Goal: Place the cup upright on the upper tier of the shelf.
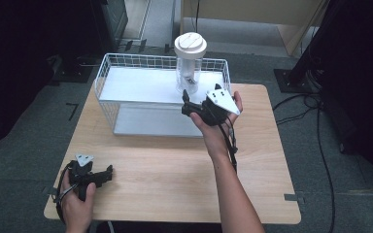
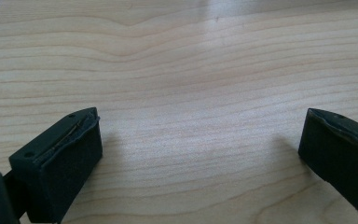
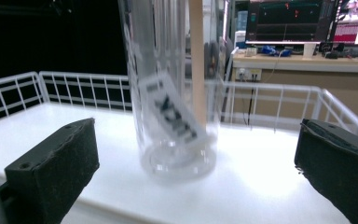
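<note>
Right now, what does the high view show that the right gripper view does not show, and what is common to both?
High view: the canister's white lid, the wooden table, the left gripper low over its near left corner, and the person's hand carrying the right gripper.

Right gripper view: a paper label leaning inside the canister, and a desk with monitors behind.

Both: the clear canister standing upright on the white shelf of the wire rack, with the right gripper's open jaws pointed at it, not touching.
</note>
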`<control>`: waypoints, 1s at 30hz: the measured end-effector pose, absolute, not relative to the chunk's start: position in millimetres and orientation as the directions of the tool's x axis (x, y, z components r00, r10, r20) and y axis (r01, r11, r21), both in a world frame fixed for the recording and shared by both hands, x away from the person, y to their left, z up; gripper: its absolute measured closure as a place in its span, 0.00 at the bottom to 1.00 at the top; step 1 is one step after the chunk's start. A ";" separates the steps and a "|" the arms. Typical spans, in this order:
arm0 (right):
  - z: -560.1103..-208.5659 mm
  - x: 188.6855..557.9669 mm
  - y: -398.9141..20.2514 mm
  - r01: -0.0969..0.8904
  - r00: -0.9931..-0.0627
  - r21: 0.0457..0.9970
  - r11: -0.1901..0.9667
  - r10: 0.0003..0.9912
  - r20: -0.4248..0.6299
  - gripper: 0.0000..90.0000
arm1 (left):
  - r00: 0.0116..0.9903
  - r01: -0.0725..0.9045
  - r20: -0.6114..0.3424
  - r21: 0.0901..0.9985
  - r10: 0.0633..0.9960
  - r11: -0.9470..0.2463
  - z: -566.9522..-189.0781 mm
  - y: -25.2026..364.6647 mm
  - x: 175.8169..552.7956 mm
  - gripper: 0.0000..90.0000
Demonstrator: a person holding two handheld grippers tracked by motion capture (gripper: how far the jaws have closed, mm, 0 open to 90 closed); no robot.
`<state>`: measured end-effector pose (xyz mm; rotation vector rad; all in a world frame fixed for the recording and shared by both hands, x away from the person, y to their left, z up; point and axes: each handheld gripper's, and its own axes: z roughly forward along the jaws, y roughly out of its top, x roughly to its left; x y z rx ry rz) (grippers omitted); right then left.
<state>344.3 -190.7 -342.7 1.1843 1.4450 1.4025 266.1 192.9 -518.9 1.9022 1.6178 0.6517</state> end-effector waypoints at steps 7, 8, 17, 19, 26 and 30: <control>-371.9 322.0 -200.5 0.121 -0.271 0.992 -0.038 0.960 0.070 0.00 | 0.156 0.719 0.010 0.684 0.988 -0.121 -518.9 192.9 266.1 0.00; -376.1 319.4 -201.6 0.124 -0.272 0.992 -0.039 0.960 0.071 0.00 | 0.156 0.719 0.010 0.684 0.988 -0.121 -518.9 192.9 266.1 0.00; -410.7 301.3 -222.4 0.172 -0.255 0.985 -0.016 0.965 0.060 0.00 | 0.156 0.718 0.011 0.686 0.988 -0.121 -519.0 192.9 266.2 0.00; -417.2 298.1 -228.7 0.184 -0.247 0.983 -0.017 0.967 0.063 0.00 | 0.156 0.718 0.011 0.685 0.988 -0.121 -519.0 192.9 266.1 0.00; -441.0 285.8 -249.7 0.229 -0.219 0.974 -0.003 0.974 0.054 0.00 | 0.157 0.719 0.011 0.684 0.987 -0.122 -518.9 192.9 266.1 0.00; -457.3 278.0 -267.4 0.264 -0.191 0.965 0.010 0.981 0.042 0.00 | 0.156 0.719 0.009 0.685 0.988 -0.120 -519.0 192.8 266.1 0.00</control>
